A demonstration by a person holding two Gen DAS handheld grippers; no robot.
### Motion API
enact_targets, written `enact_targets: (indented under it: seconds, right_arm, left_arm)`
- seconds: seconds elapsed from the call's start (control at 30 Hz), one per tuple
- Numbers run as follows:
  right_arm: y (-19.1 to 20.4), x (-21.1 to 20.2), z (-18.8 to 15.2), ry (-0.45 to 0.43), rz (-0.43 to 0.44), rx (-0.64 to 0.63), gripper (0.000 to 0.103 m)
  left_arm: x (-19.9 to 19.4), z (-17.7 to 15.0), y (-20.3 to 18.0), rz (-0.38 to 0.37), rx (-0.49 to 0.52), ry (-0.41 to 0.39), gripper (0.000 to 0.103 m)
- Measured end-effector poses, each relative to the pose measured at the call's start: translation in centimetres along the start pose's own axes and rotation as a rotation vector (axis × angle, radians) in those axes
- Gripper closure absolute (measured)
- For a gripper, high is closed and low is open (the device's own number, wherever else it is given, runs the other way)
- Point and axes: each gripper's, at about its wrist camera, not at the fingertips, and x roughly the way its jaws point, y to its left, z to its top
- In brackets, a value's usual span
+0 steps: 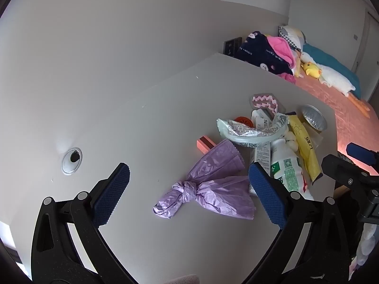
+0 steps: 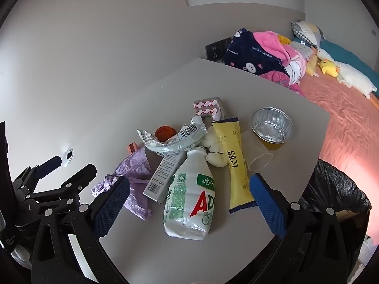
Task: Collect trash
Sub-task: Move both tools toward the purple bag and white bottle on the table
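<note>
Both tongs, left (image 1: 189, 189) and right (image 2: 189, 201), gape empty over the surface (image 2: 236, 248); the bottle (image 2: 189, 203) lying there looks light, crushable; grip its middle; bin (image 2: 336, 189) beside.

A pale desk (image 2: 236, 82) stood against a plain white wall (image 1: 118, 47), and beyond it lay a bed (image 2: 343, 118) with a pink cover, rumpled blankets (image 2: 255, 52) and pillows (image 2: 305, 29).
</note>
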Motion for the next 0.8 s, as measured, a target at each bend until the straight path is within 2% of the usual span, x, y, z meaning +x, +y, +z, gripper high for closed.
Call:
enact_targets:
  seconds: [0.8]
  right_arm:
    - [-0.4, 0.5, -0.3, 0.029, 0.001, 0.01, 0.003]
  left_arm:
    - [0.8, -0.6, 0.0, -0.016, 0.026, 0.006, 0.006]
